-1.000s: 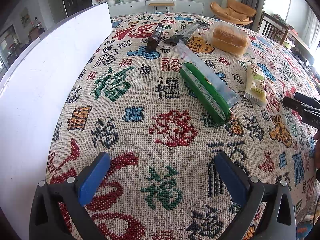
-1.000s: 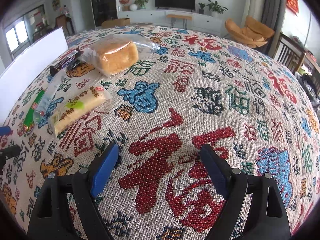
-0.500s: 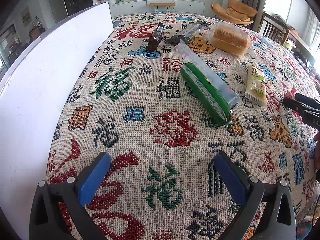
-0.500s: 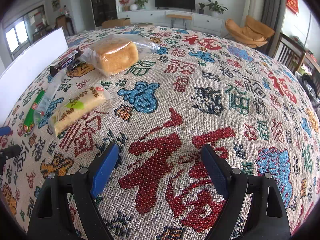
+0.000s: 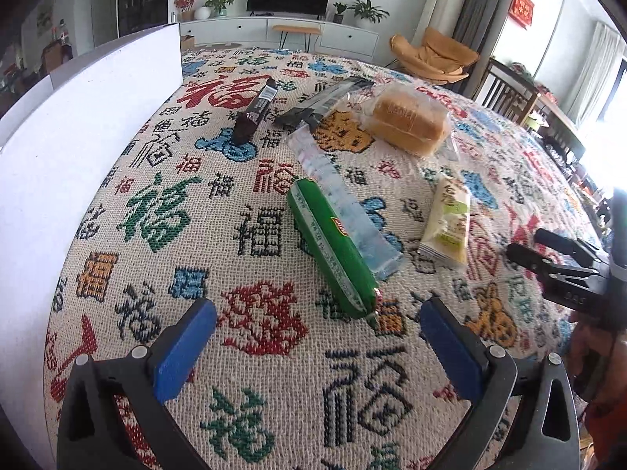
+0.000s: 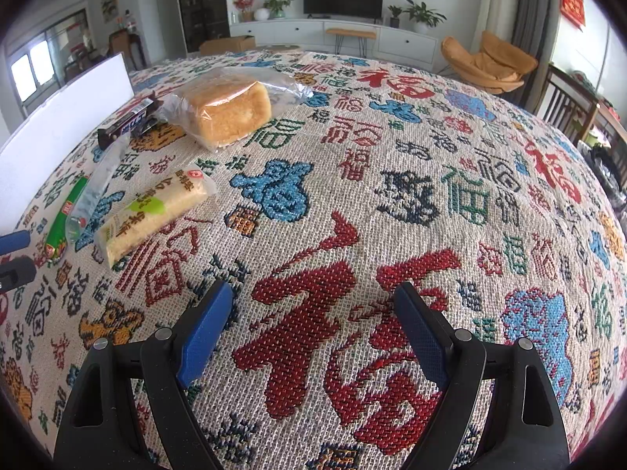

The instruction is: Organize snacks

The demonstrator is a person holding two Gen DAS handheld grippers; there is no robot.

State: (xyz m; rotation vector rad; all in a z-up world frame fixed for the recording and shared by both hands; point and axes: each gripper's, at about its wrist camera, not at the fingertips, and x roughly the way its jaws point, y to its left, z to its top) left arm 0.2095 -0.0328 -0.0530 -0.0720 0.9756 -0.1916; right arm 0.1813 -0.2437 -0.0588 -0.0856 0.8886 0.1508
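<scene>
Snacks lie on a patterned tablecloth (image 5: 164,211). A green tube pack (image 5: 333,250) lies just ahead of my open left gripper (image 5: 317,337), with a clear blue pack (image 5: 341,196) against its far side. Further off are a yellow cake bar (image 5: 446,223), a bagged bread loaf (image 5: 407,121), a dark chocolate bar (image 5: 254,109) and a black wrapper (image 5: 321,102). My right gripper (image 6: 313,321) is open over bare cloth; the cake bar (image 6: 153,211), the loaf (image 6: 227,113), the green pack (image 6: 66,211) and the chocolate bar (image 6: 125,125) sit to its left.
A white box wall (image 5: 78,149) runs along the table's left side, also seen as a white panel (image 6: 58,129). The right gripper body (image 5: 560,274) shows at the right edge with a hand. Chairs (image 6: 568,105) stand beyond the table's right side.
The left wrist view has tipped up and drawn slightly closer to the green pack. The right gripper and the snacks have not moved.
</scene>
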